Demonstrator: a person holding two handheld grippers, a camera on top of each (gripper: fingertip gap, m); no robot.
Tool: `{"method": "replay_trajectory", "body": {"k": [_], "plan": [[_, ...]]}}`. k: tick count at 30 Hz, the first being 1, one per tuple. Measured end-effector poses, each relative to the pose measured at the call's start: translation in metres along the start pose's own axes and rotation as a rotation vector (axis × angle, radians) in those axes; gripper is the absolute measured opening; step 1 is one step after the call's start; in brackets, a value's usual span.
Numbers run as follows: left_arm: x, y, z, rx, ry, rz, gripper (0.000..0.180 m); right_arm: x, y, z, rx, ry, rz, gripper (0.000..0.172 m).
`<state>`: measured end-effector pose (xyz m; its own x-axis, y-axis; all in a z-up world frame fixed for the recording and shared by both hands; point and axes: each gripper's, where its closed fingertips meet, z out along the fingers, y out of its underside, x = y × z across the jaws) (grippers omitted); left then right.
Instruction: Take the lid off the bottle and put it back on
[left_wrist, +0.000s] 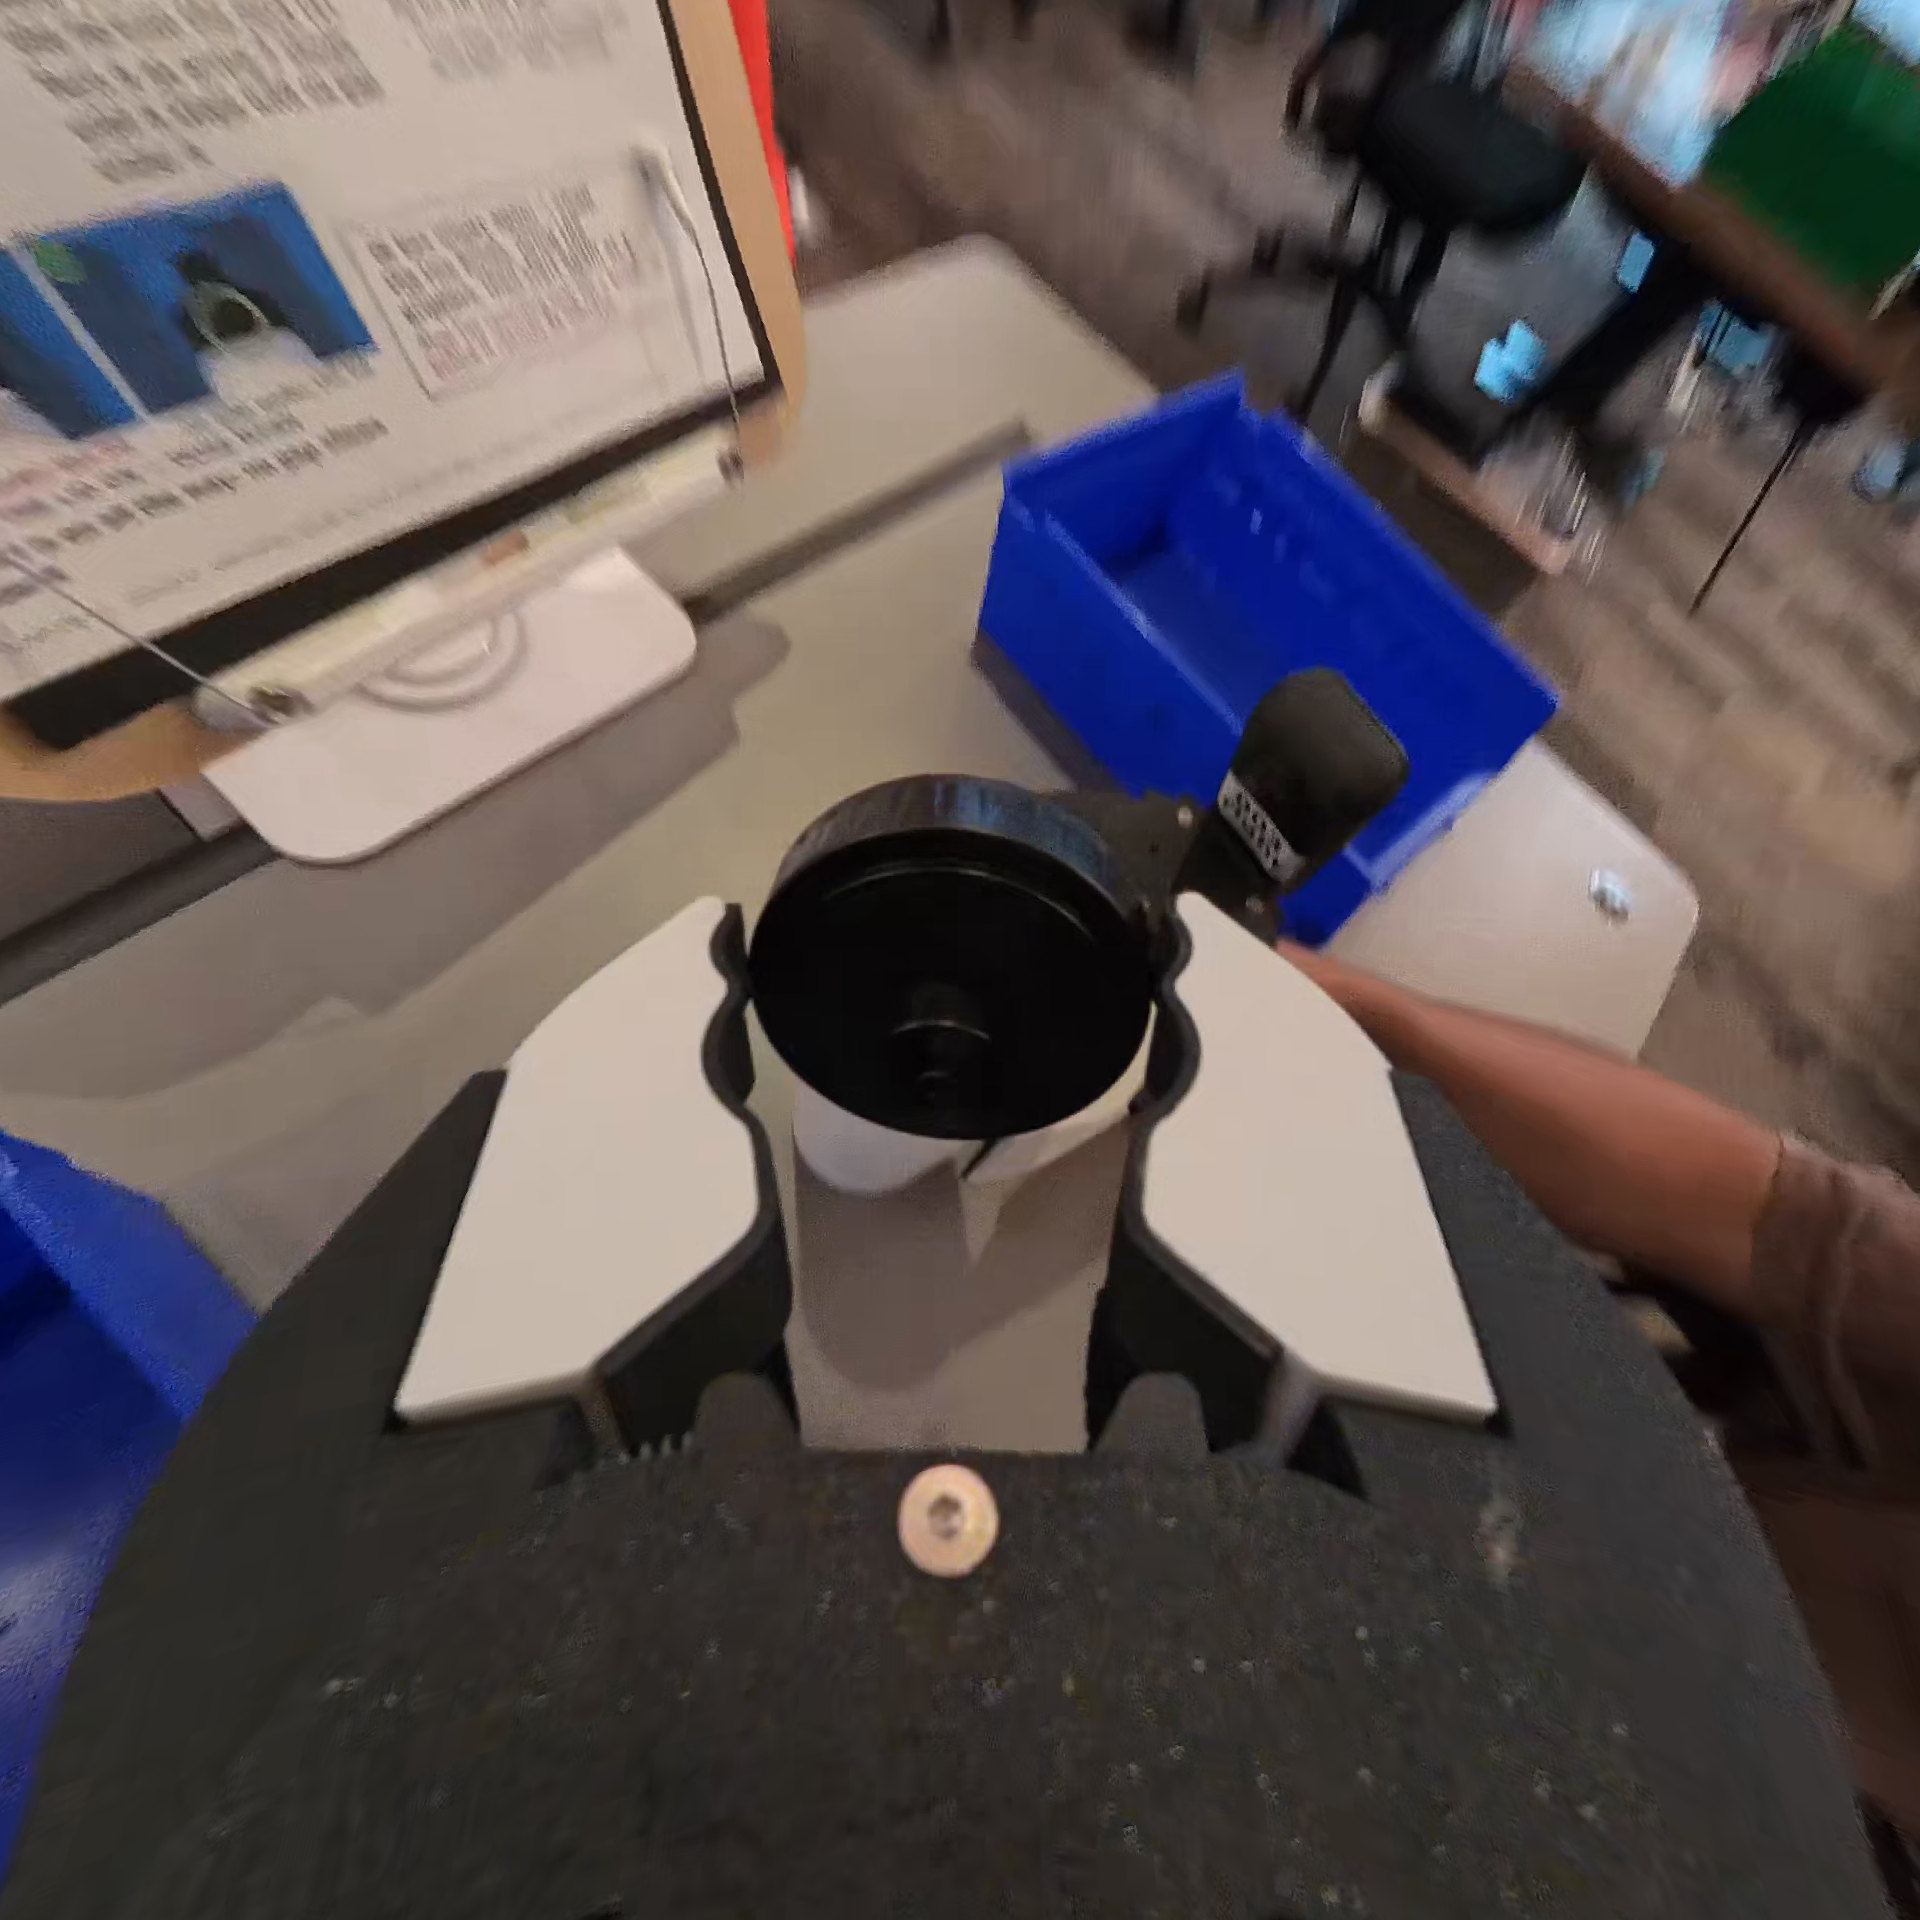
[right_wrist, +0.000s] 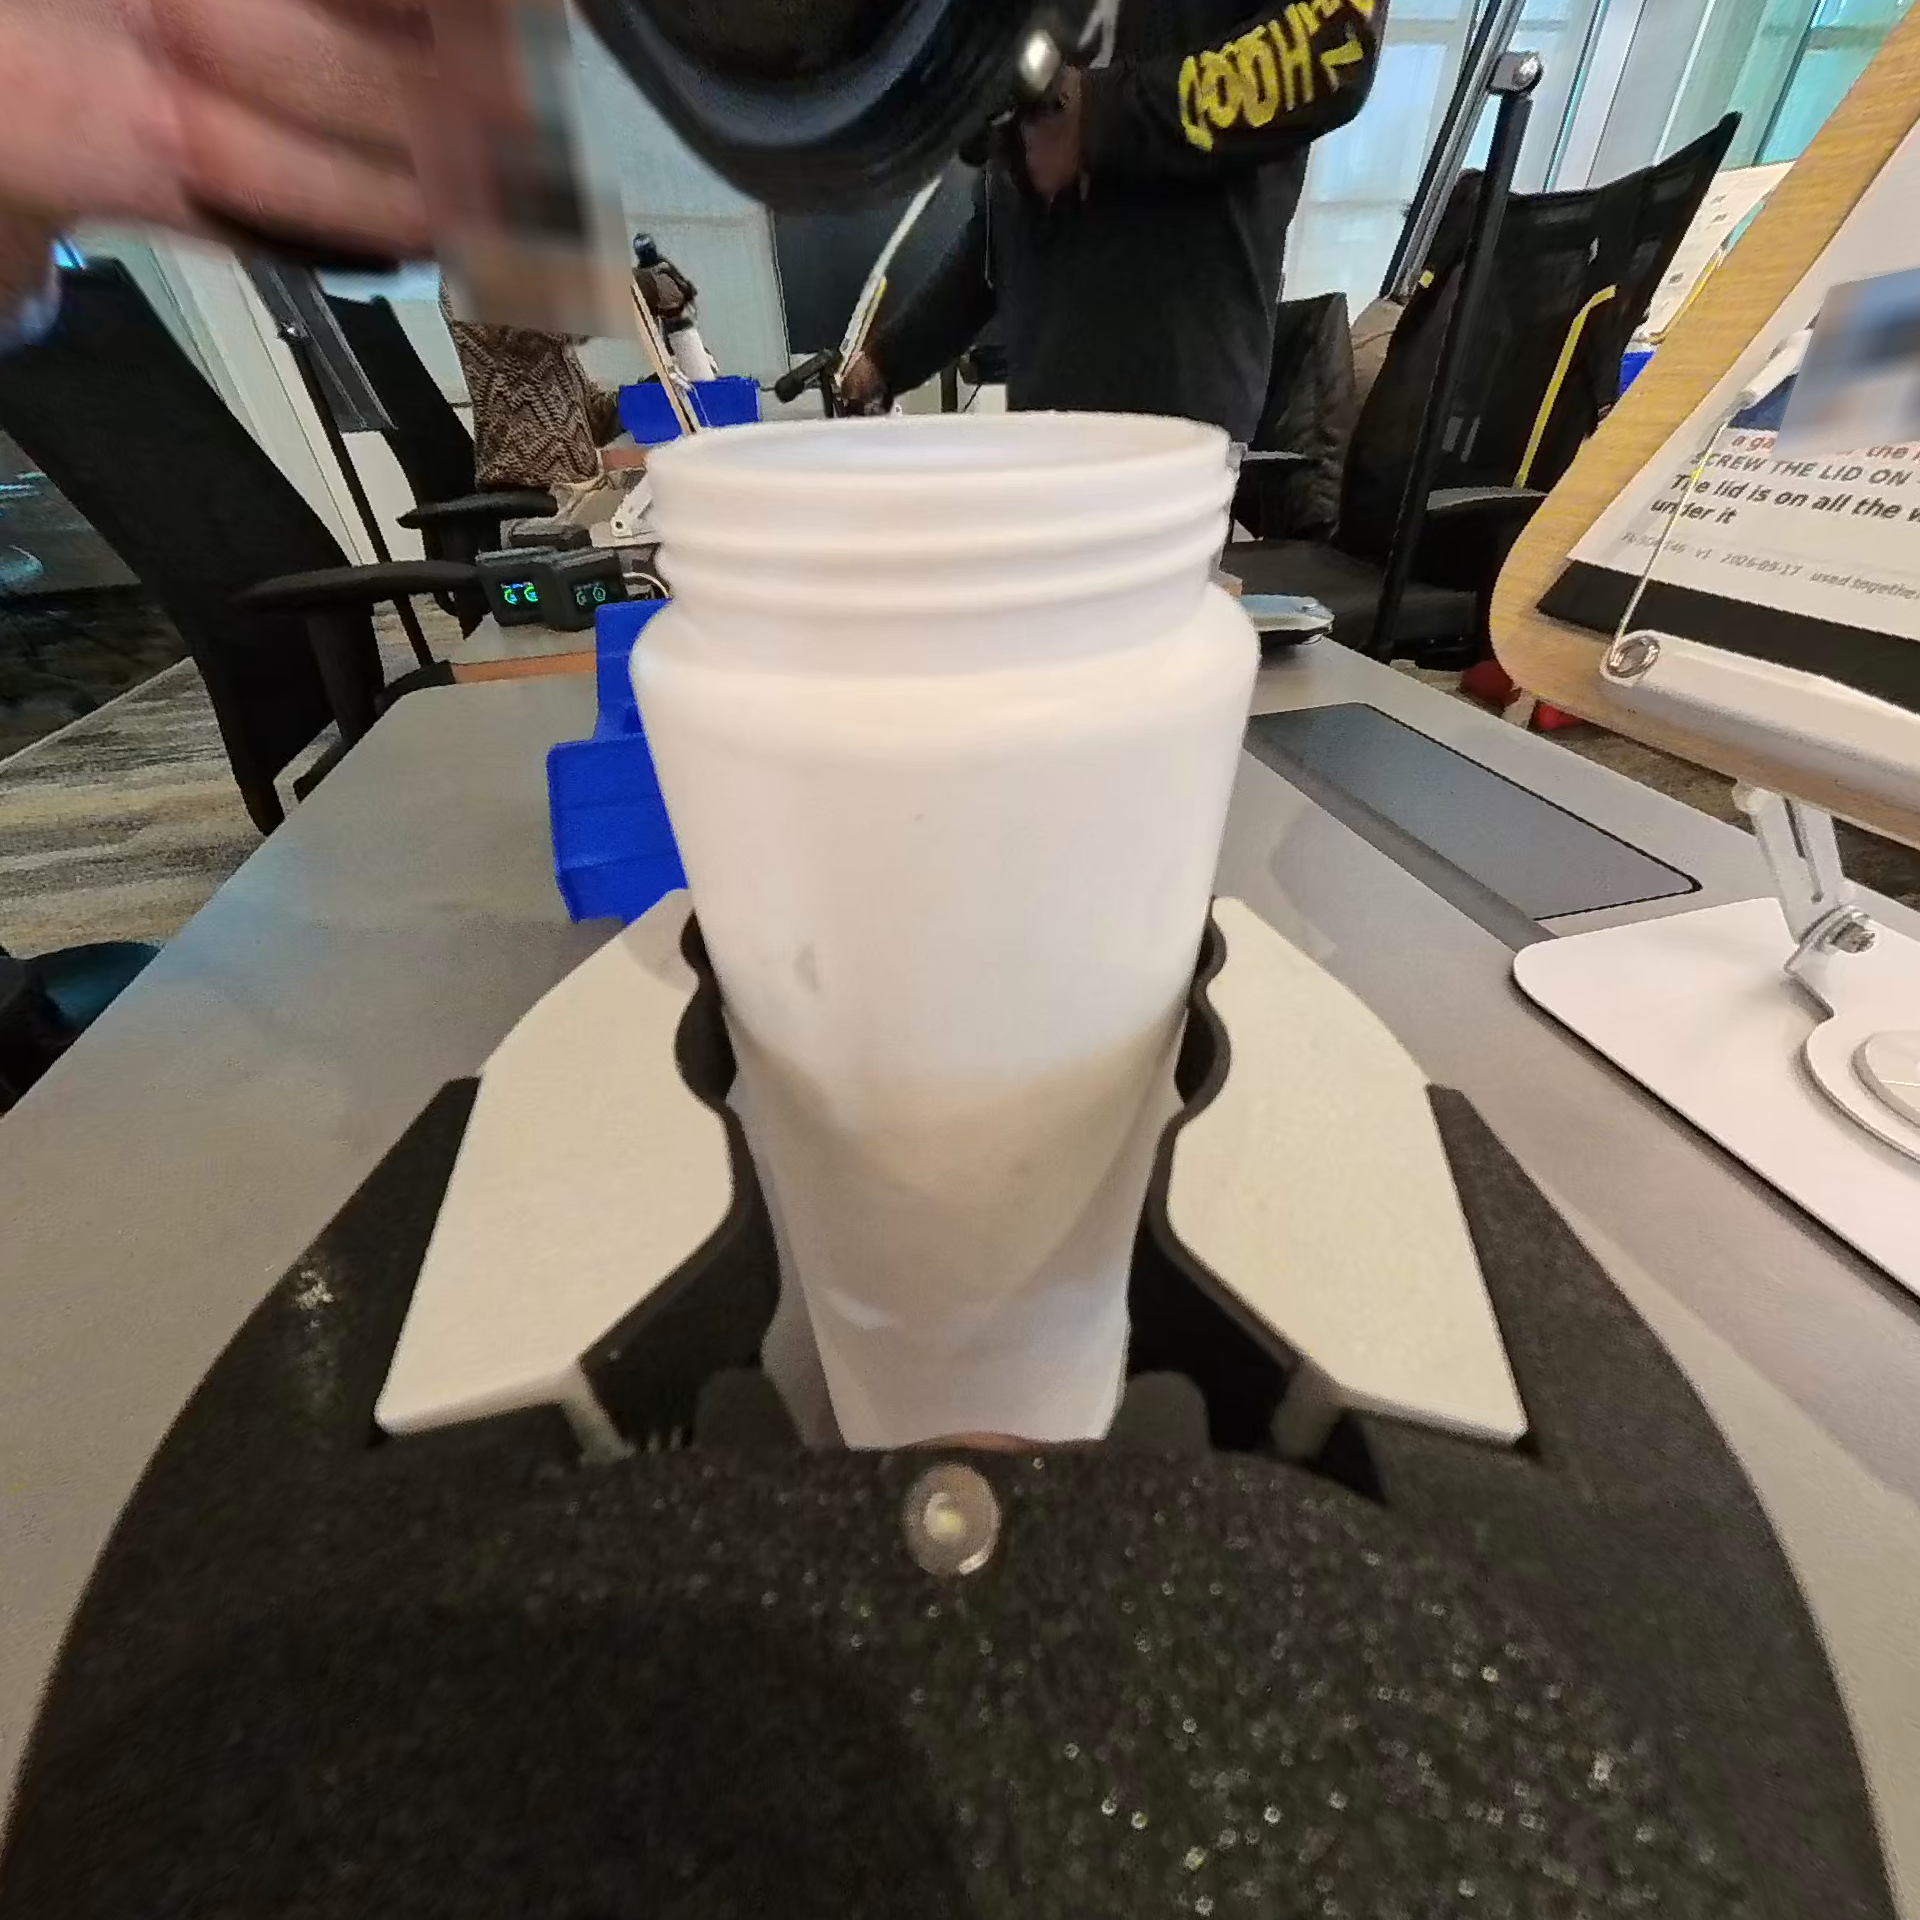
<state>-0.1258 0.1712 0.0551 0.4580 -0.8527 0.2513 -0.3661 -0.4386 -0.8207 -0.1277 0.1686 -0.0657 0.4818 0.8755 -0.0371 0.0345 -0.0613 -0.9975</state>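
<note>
Between the fingers of the left claw (left_wrist: 948, 1023) sits a round black lid (left_wrist: 951, 961), its rim pinched on both sides by the dark wavy pads and its face turned toward the camera, with a small black knob at its centre. Behind the lid a black piece of the other tool (left_wrist: 1314, 774) shows against a blue bin (left_wrist: 1143, 623) on the grey worktop (left_wrist: 904, 582). The right claw (right_wrist: 948, 1023) grips the lower body of an upright white bottle (right_wrist: 945, 790), pads pressed to each side; its threaded mouth stands open. Above the bottle hangs the lid's dark rim (right_wrist: 821, 104), clear of the mouth. A white stand base (right_wrist: 1704, 1039) lies on the worktop to the right.
</note>
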Motion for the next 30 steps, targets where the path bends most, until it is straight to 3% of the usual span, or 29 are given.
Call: {"method": "replay_trajectory", "body": {"k": [3, 7, 11, 16, 19, 22, 30], "plan": [[-0.015, 0.016, -0.015, 0.287, -0.151, 0.011, 0.073, 0.0, 0.0, 0.0, 0.006, -0.006, 0.0, 0.085], [-0.046, 0.064, -0.015, 0.483, -0.376, -0.13, 0.073, 0.0, 0.0, -0.001, 0.021, -0.018, 0.005, 0.085], [-0.068, 0.106, 0.006, 0.455, -0.493, -0.111, 0.074, 0.0, -0.001, 0.0, 0.029, -0.017, 0.002, 0.085], [-0.06, 0.131, 0.019, 0.429, -0.5, -0.04, 0.074, 0.0, -0.001, 0.0, 0.027, -0.015, -0.001, 0.085], [-0.064, 0.138, 0.018, 0.445, -0.473, -0.093, 0.074, 0.0, -0.001, 0.002, 0.039, -0.015, 0.0, 0.085], [-0.078, 0.148, 0.012, 0.425, -0.558, -0.103, 0.074, 0.001, -0.002, 0.005, 0.049, -0.011, 0.0, 0.085], [-0.077, 0.148, 0.016, 0.43, -0.527, -0.107, 0.074, -0.003, -0.011, 0.005, 0.058, -0.016, 0.066, 0.084]]}}
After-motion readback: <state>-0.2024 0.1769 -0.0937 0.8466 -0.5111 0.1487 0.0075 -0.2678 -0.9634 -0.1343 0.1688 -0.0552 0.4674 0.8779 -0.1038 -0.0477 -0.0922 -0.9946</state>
